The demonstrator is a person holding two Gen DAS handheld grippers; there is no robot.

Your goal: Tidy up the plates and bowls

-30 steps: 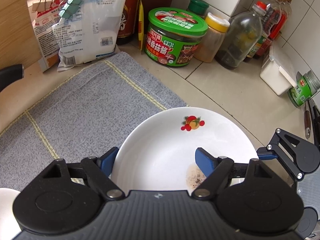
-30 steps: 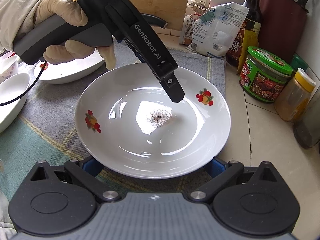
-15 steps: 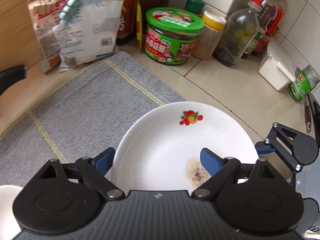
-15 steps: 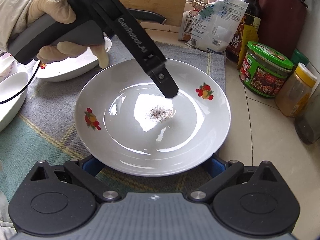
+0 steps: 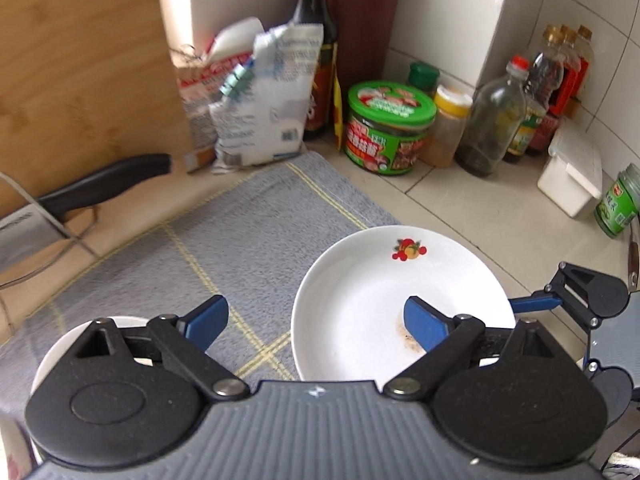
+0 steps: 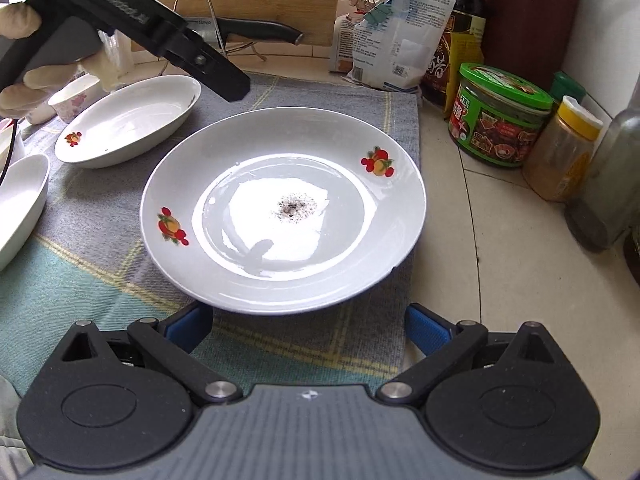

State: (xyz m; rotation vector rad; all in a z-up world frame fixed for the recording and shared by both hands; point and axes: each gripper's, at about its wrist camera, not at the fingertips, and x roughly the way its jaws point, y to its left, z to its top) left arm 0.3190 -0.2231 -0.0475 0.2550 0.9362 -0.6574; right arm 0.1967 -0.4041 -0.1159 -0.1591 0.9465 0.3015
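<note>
Since a second ago the left gripper (image 6: pixel 216 76) has lifted up and away from over the plate (image 6: pixel 284 216), now off past the plate's far-left rim; its fingers (image 5: pixel 206 314) apart, holding nothing. Plate sits flat on the grey mat (image 6: pixel 100 216), dark crumbs at its centre, right rim overhanging the mat edge toward the tiled bench (image 6: pixel 500 264). Right gripper (image 6: pixel 308 326) just short of the plate's near rim, fingers wide apart, straddling it, not clamped. Reads as: plate released, free for the right side to take. Oval bowl (image 6: pixel 128 120) lies beyond the plate's left rim, apart from it; mat between is open. To the plate's right, the green-lidded jar (image 6: pixel 500 120) and bottles crowd the wall, so less room there.
</note>
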